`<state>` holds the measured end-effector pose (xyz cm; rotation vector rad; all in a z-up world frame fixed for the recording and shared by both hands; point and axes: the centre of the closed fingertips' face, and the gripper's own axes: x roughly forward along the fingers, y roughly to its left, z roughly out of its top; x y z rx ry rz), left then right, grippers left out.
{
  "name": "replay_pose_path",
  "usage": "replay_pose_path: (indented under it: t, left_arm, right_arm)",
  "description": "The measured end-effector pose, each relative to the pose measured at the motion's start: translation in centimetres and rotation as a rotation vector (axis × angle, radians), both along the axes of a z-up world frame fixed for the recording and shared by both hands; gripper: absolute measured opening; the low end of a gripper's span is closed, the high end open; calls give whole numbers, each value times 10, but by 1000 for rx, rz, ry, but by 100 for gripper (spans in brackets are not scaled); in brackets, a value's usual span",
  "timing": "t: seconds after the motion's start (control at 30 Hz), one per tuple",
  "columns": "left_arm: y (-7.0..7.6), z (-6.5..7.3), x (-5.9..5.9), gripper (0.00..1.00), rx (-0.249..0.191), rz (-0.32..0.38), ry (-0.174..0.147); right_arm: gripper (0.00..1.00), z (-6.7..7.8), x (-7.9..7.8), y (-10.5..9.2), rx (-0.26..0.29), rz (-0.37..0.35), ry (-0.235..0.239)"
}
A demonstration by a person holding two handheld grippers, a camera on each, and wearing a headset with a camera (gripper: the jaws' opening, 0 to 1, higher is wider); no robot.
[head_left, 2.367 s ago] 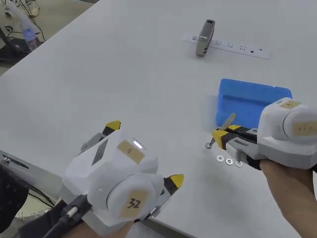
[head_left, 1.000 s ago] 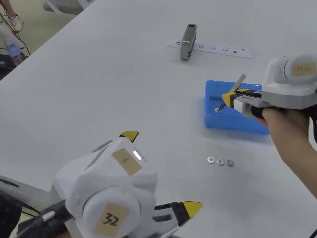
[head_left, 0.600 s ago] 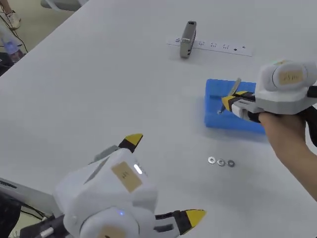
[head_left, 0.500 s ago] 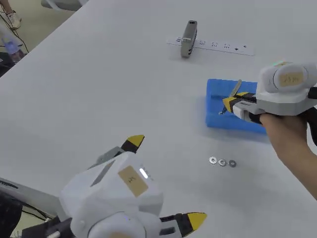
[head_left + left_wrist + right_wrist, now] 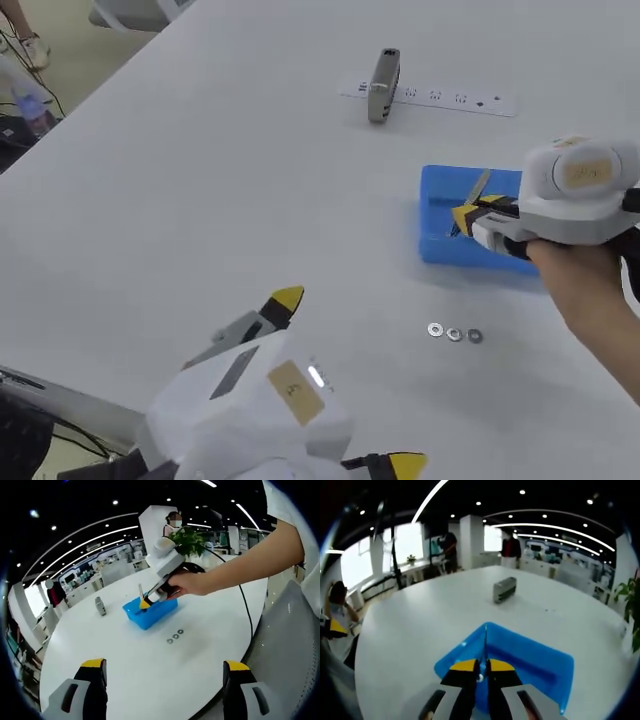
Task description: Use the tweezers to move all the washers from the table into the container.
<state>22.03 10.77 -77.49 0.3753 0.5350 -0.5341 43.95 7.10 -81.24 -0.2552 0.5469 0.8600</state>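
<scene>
Tweezers over the blue container
Right gripper, centre right, clenched on the tweezers; three washers lower down; left gripper spread open, bottom

A long white plastic power strip lies flat in the upper part of the head view. A grey metal rectangular block rests across its left end. To the far left, on the floor, stand a clear plastic bottle and loose dark cables. The left gripper view shows a leafy green potted plant beside a white square pillar, rows of ceiling lights, and a grey mesh chair back at the right.
</scene>
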Motion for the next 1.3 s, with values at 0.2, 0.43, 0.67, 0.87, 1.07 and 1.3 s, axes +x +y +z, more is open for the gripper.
replay_pose_path:
  t: [0.2,0.43,0.67,0.87,1.07,1.3]
  left_arm:
    - [0,13,6,99,-121,42,-30]
    - [-7,13,4,99,-129,20,-37]
    - [-6,12,4,99,-118,22,-42]
    - [-10,10,2,99,-94,-6,-41]
    - [-11,9,1,99,-88,-10,-41]
    - [-11,9,2,99,-85,-7,-42]
  right_arm:
    - [4,13,0,-5,28,-15,-14]
    - [4,46,-12,-8,104,-2,-49]
    - [4,70,-50,-14,148,38,-73]
    - [4,62,-83,-19,116,65,-50]
    - [4,31,-111,-14,104,100,29]
    - [4,16,-119,-6,89,128,59]
